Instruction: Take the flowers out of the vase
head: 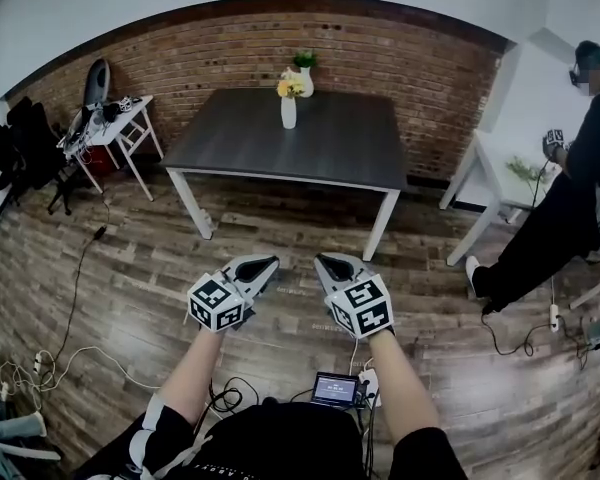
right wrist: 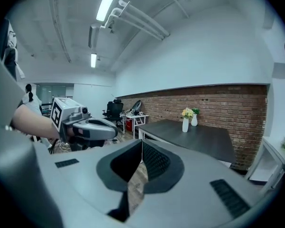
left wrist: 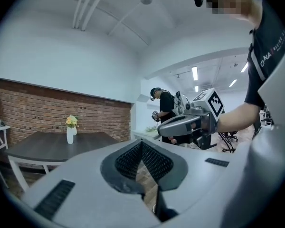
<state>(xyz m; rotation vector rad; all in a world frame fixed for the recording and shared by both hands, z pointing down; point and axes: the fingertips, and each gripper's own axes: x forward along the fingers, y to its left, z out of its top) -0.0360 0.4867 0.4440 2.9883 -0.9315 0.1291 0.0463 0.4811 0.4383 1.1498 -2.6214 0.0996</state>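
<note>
A white vase (head: 288, 111) with yellow flowers (head: 290, 87) stands at the back of a dark table (head: 230, 143); a second white vase (head: 306, 79) with green leaves is behind it. The flowers (left wrist: 71, 121) show far off in the left gripper view, and the flowers (right wrist: 187, 113) in the right gripper view too. My left gripper (head: 267, 263) and right gripper (head: 325, 261) are held side by side over the wooden floor, well short of the table. Both are shut with nothing between their jaws.
A person in black (head: 565, 208) stands at the right beside a white table (head: 485, 158). A small white table (head: 120, 123) with clutter and black chairs (head: 25, 148) are at the left. Cables (head: 40, 363) lie on the floor.
</note>
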